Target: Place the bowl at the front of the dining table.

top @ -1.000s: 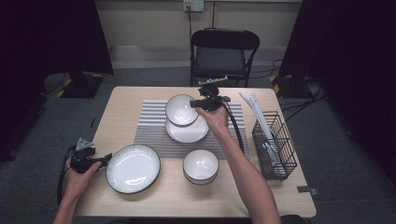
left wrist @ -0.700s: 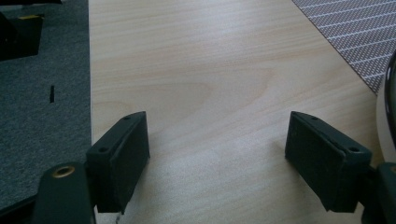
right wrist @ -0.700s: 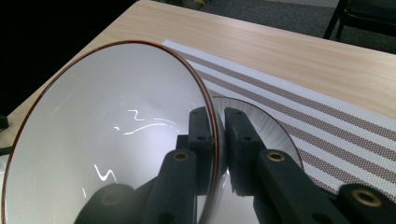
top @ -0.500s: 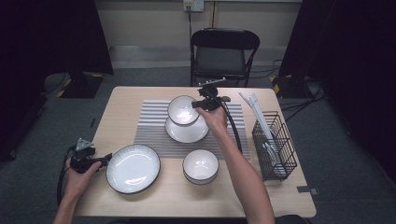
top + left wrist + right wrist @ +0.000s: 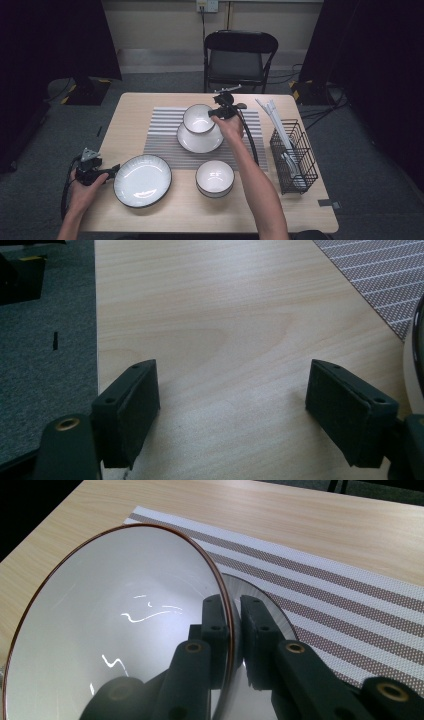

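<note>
The right gripper (image 5: pixel 216 113) clamps the rim of a white bowl (image 5: pixel 198 119), one jaw inside the rim and one outside, as the right gripper view shows (image 5: pixel 231 630). The bowl sits tilted just above a white plate (image 5: pixel 200 140) on the striped placemat (image 5: pixel 165 135). The left gripper (image 5: pixel 107 172) rests at the table's (image 5: pixel 300 210) near left edge, jaws wide apart with nothing between them, just beside a larger dark-rimmed plate (image 5: pixel 142 180).

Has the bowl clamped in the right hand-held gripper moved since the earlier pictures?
Yes. In the high view the bowl has sunk toward the plate on the striped mat, tilted, rim clamped in the right hand-held gripper.
</note>
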A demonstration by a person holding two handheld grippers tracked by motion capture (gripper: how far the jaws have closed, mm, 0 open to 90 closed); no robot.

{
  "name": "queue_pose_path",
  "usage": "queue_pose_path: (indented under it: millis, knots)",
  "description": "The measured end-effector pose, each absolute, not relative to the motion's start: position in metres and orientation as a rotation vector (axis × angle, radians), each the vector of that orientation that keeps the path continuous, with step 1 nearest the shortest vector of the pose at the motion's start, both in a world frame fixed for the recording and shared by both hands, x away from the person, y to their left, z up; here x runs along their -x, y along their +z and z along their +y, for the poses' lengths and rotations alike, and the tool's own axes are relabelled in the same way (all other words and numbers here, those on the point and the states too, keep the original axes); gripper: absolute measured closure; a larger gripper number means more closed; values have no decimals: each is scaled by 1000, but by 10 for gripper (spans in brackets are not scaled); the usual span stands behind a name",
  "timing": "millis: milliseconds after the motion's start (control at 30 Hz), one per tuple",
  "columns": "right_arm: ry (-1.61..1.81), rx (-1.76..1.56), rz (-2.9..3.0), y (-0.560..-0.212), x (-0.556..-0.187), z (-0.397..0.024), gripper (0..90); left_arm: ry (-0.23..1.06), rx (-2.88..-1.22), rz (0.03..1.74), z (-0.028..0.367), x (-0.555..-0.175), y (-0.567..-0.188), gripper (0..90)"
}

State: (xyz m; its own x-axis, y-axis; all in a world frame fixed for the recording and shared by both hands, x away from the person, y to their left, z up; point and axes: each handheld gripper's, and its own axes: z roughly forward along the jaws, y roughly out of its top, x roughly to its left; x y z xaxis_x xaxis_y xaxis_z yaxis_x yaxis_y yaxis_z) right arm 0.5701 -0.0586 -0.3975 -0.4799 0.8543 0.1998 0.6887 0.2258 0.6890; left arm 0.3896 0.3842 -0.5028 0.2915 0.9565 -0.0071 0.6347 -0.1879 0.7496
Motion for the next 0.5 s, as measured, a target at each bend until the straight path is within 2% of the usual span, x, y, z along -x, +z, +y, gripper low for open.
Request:
queue_pose_path:
  millis: [500]
  knots:
    - [1032, -1515, 2301, -419, -579, -52, 819, 628, -1914, 1419, 385, -390, -503, 208]
